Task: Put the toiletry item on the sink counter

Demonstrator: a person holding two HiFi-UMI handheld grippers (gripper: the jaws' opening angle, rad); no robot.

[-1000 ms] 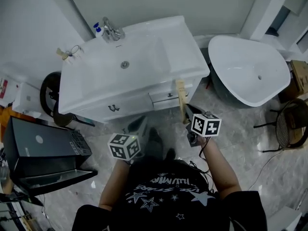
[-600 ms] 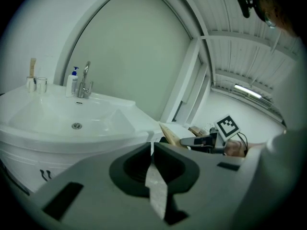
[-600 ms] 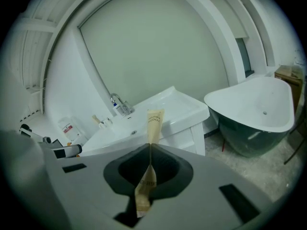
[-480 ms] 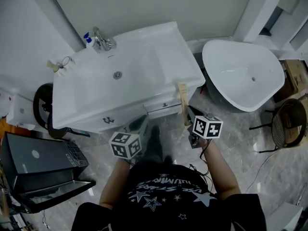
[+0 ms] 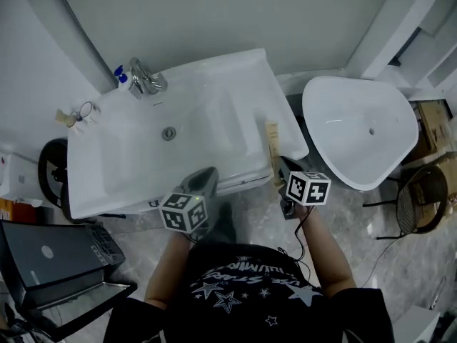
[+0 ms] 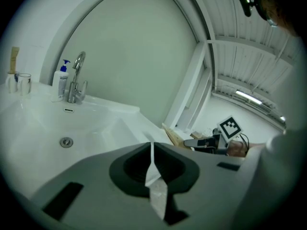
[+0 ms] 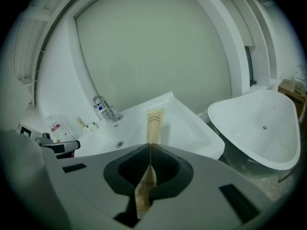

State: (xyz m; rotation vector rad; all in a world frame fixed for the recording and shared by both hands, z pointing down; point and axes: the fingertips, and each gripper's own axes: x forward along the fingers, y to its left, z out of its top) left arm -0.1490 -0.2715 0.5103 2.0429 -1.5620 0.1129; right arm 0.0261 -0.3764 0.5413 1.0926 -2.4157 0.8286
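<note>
Tan toothbrush box (image 7: 154, 123) pinched in right claw (image 7: 150, 145), over white sink counter (image 5: 246, 73), left claw (image 6: 152, 145) pressed together

The right gripper (image 5: 280, 168) holds a long tan toiletry package (image 5: 272, 143) by its near end. The package reaches across the front edge of the white sink counter (image 5: 235, 73), near its front right corner. The left gripper (image 5: 203, 182) hangs at the front edge, before the basin (image 5: 203, 116). A faucet (image 5: 146, 79) stands at the back left corner, and a white bathtub (image 5: 357, 131) sits beside the counter's right edge.
</note>
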